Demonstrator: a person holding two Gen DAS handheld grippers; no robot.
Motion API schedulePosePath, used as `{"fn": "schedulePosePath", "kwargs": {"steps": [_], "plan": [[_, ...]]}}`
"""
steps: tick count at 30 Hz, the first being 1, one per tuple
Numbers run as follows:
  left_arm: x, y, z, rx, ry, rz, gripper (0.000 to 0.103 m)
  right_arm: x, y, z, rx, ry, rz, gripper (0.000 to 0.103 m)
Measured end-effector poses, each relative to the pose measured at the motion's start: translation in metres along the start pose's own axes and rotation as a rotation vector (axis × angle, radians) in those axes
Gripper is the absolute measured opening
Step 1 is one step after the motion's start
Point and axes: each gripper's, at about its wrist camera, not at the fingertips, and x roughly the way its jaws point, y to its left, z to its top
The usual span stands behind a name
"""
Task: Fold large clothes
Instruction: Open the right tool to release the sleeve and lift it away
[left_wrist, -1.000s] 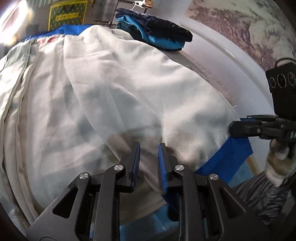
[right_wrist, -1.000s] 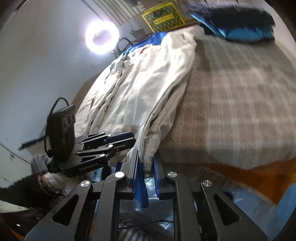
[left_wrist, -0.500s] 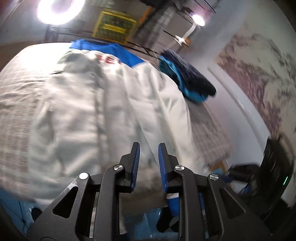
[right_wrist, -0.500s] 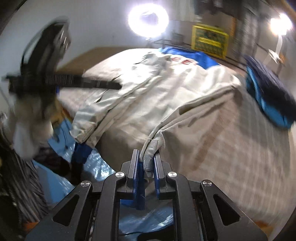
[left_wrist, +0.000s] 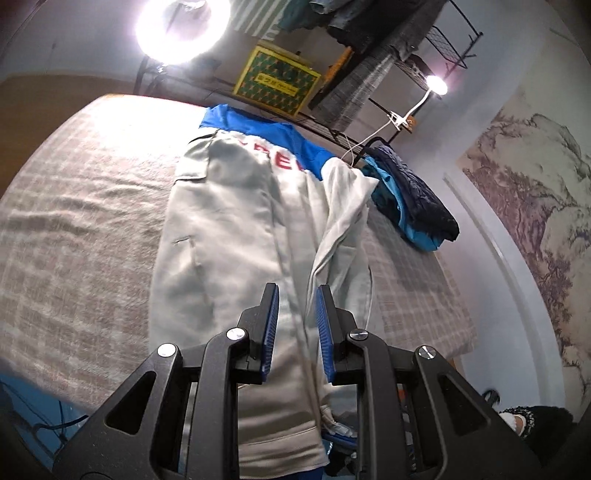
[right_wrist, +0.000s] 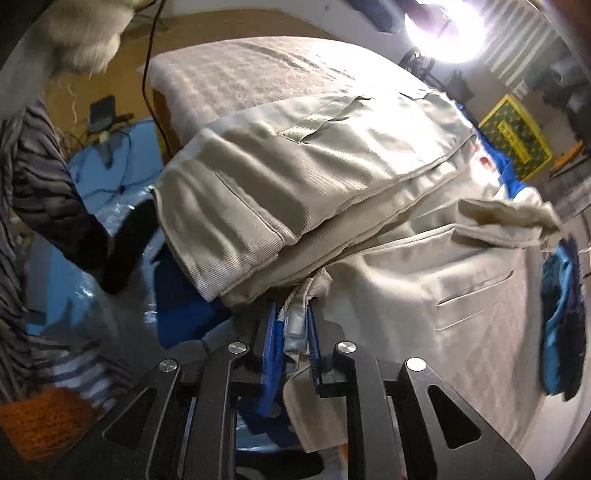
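We see red letters on the pale jacket (left_wrist: 236, 206) near its blue shoulder, partly folded under and unreadable; print on the yellow box (left_wrist: 275, 83) is too small.

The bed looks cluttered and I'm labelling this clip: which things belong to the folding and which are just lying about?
In the job:
- beige jacket
- its cuff, between the opening right gripper fingers
- left gripper

Lying about:
- dark blue clothes pile
- yellow box
- ring light

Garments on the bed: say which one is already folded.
The dark navy and blue garment near the wall sits folded in a compact stack; the beige jacket lies spread lengthwise.
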Motion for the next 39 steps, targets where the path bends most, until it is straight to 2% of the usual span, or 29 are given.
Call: {"fn": "schedulePosePath", "kwargs": {"steps": [2,4,5,7,9,11,13,15,17,21,26,33,37,38,39], "plan": [[-0.002,0.007,0.000,-0.017,0.003,-0.003,0.019,-0.016,-0.010,-0.006,0.039,-0.014,0.101,0.027],[-0.004,0.012,-0.001,-0.040,0.010,-0.010,0.019,-0.034,-0.021,-0.012,0.089,-0.039,0.163,0.030],[-0.005,0.014,-0.001,-0.060,0.014,-0.023,0.019,-0.047,-0.032,-0.016,0.125,-0.068,0.214,0.032],[-0.007,0.014,-0.001,-0.082,0.016,-0.048,0.019,-0.066,-0.051,-0.021,0.177,-0.124,0.257,0.037],[-0.007,0.008,-0.001,-0.079,0.017,-0.067,0.019,-0.082,-0.086,-0.025,0.256,-0.185,0.241,0.047],[-0.006,0.000,0.000,-0.059,0.013,-0.072,0.019,-0.089,-0.129,-0.027,0.360,-0.232,0.179,0.049],[-0.004,-0.009,0.002,-0.040,0.016,-0.080,0.019,-0.091,-0.170,-0.029,0.480,-0.274,0.155,0.050],[0.000,-0.014,0.003,-0.029,0.025,-0.075,0.019,-0.089,-0.220,-0.033,0.635,-0.325,0.135,0.058],[0.007,-0.018,0.004,-0.014,0.038,-0.056,0.019,-0.085,-0.258,-0.035,0.742,-0.369,0.106,0.059],[0.020,-0.021,0.007,0.025,0.063,-0.024,0.019,-0.069,-0.317,-0.034,0.884,-0.421,0.095,0.062],[0.032,-0.015,0.019,0.020,0.083,-0.010,0.021,-0.035,-0.370,-0.023,0.966,-0.407,0.038,0.069],[0.036,-0.004,0.036,-0.016,0.083,-0.013,0.021,0.007,-0.430,-0.021,1.154,-0.413,0.114,0.070],[0.038,0.000,0.038,-0.016,0.092,-0.011,0.021,0.021,-0.439,-0.010,1.157,-0.398,0.155,0.069],[0.037,0.002,0.038,-0.025,0.096,-0.015,0.021,0.021,-0.439,-0.006,1.152,-0.401,0.162,0.059],[0.036,0.003,0.038,-0.033,0.097,-0.019,0.021,0.020,-0.438,-0.001,1.139,-0.405,0.176,0.033]]}}
